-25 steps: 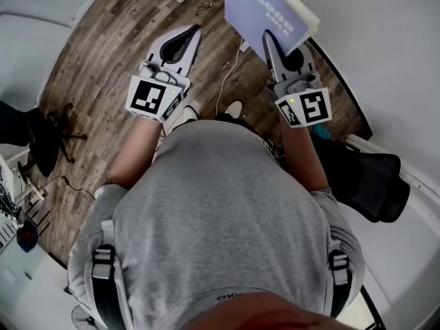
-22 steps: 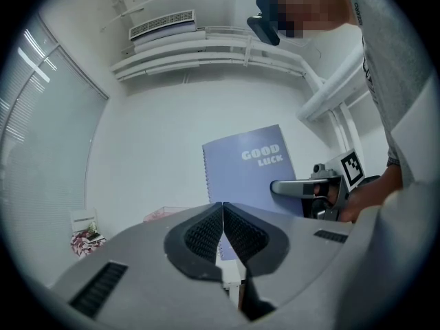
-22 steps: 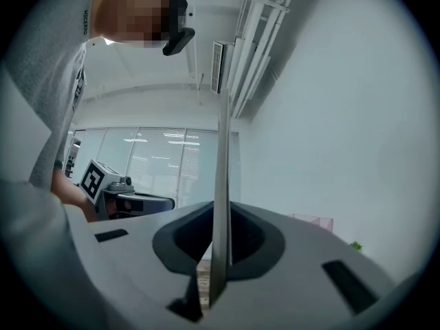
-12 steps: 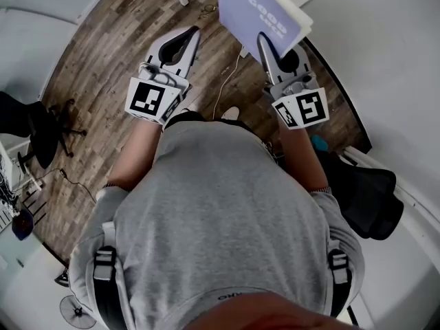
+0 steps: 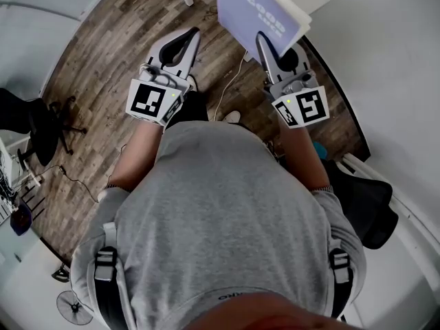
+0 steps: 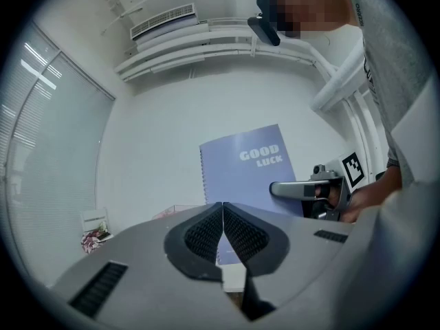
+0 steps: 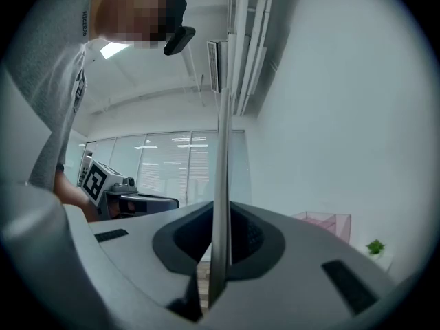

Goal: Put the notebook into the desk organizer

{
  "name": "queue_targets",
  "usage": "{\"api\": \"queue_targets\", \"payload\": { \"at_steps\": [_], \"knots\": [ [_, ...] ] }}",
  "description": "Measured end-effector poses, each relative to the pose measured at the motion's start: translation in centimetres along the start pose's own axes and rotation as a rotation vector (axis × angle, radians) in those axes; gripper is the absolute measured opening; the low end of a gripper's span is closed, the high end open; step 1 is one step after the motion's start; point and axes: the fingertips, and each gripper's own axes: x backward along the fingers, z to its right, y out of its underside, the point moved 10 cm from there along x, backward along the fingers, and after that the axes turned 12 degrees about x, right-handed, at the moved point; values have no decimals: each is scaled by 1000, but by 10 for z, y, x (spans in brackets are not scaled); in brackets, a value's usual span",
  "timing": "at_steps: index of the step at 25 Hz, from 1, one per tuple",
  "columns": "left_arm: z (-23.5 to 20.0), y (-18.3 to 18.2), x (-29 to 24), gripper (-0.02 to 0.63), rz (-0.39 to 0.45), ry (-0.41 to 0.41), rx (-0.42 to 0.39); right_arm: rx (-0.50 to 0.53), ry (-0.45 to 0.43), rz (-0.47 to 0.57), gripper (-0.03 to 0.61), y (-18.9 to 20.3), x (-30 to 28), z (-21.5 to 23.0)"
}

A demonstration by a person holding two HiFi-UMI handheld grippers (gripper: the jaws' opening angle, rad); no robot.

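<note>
Notebook [image 5: 258, 12], clamped upright in the right gripper [image 5: 261, 41] and held in the air, is not yet stowed; the left gripper [image 5: 192, 31] is closed on nothing, and a far pink box [image 7: 323, 223] is possibly the desk organizer.

Grey short-sleeve tee [image 5: 220, 212], tiny dark print near collar. Black straps [image 5: 103, 263] with buckles over both shoulders. Black camera mount [image 6: 265, 27] up on head.

Left gripper [image 5: 194, 30] and right gripper [image 5: 260, 37] look like same build: light grey plastic shells tapering to point, oval cutout behind tips. Black ribbed pads [image 6: 206, 236] inside jaws, dark slotted vents [image 6: 96, 287] on shell. White marker cube [image 5: 152, 100] on back of each, black square patterns, little green light on one face.
</note>
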Motion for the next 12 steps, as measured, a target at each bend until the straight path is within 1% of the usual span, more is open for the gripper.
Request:
{"api": "queue_targets", "payload": {
  "at_steps": [4, 9, 12],
  "knots": [
    [-34, -6, -10, 21, 20, 11, 4, 12, 4, -12, 39, -1, -33, 4],
    [-98, -25, -33, 21, 38, 35, 8, 18, 4, -24, 38, -3, -100, 12],
    [-116, -29, -40, 21, 40, 58, 6, 21, 15, -24, 38, -2, -118, 11]
  ]
}}
